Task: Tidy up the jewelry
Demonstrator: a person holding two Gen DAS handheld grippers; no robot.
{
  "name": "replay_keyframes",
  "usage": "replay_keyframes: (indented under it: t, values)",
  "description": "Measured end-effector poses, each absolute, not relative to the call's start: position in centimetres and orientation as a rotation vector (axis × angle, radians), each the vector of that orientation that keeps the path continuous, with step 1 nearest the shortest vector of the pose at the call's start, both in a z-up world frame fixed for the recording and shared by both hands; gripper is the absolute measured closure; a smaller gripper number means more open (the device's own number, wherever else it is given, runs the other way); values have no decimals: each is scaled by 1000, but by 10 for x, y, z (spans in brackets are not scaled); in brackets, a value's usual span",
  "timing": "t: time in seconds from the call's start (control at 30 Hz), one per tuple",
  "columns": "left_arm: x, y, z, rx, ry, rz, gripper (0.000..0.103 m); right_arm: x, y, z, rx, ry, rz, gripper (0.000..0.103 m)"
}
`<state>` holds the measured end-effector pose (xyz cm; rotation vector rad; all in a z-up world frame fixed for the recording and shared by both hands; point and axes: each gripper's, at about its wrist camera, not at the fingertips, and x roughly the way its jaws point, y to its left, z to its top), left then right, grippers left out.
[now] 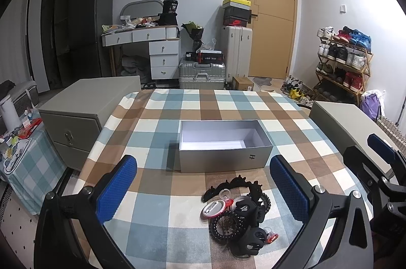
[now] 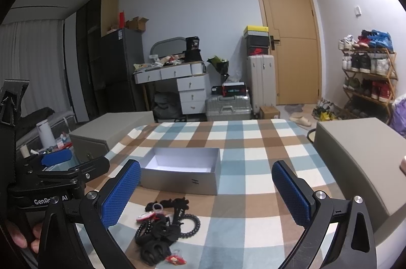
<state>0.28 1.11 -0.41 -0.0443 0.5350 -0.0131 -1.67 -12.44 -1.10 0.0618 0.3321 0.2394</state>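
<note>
Hovering over a checked desk (image 1: 162,101), the left tool (image 1: 203,187) and the right tool (image 2: 206,190) both gape wide with nothing held between their blue pads. A tangled pile of jewelry (image 1: 239,215), black coiled bands, dark clips and red-and-white pieces, lies on the cloth at 6 o'clock from an open grey box (image 1: 224,149), just apart from its front wall. Only white lining shows inside the box. Two grey cabinets stand at 9 and 3 o'clock.
</note>
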Motion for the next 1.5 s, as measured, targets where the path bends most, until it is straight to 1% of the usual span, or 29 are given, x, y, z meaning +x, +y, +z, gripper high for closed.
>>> replay_keyframes:
  t: [1.5]
  values:
    - [3, 15, -10, -49, 558, -17, 1, -20, -125, -12, 51, 354, 232, 0]
